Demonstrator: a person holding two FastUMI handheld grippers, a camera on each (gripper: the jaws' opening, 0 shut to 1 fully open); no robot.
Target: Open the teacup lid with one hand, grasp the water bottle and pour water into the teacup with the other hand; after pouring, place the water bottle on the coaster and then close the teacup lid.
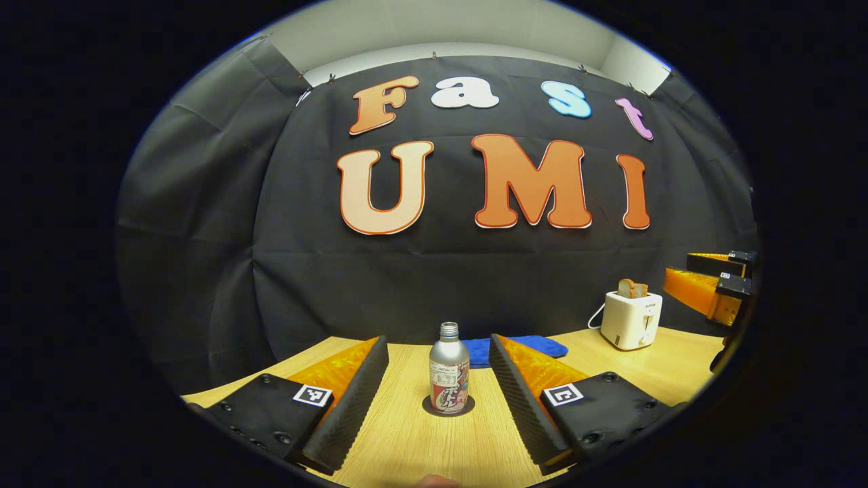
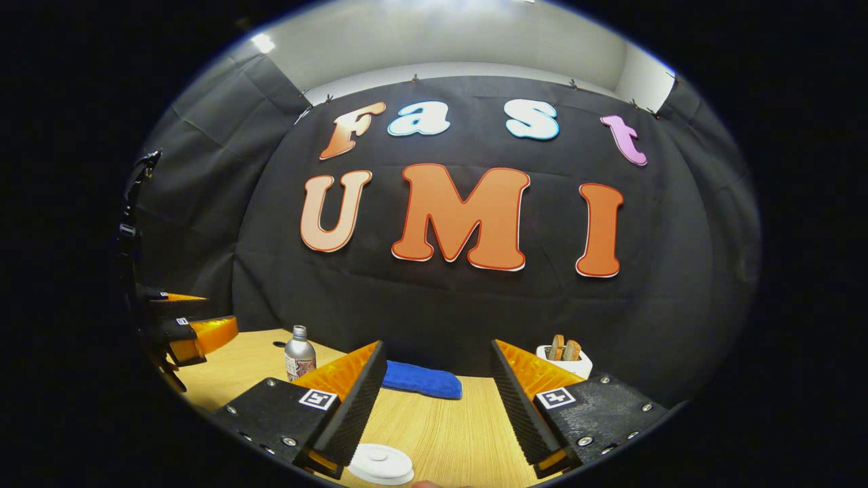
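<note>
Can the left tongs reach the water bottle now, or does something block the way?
Probably yes. The left tongs are open and the water bottle stands upright on its coaster straight ahead between the fingers, with only bare table before it.

A silver metal water bottle (image 1: pixel 449 376) with a ribbed screw neck and a colourful printed label stands upright on a dark round coaster (image 1: pixel 448 407) on the light wooden table, seen in the left gripper view; the coaster's rim shows all around the bottle's base. In the right gripper view, the same bottle stands farther off at left, while a white round teacup lid (image 2: pixel 380 463) with a small centre knob sits low at the near edge.
</note>
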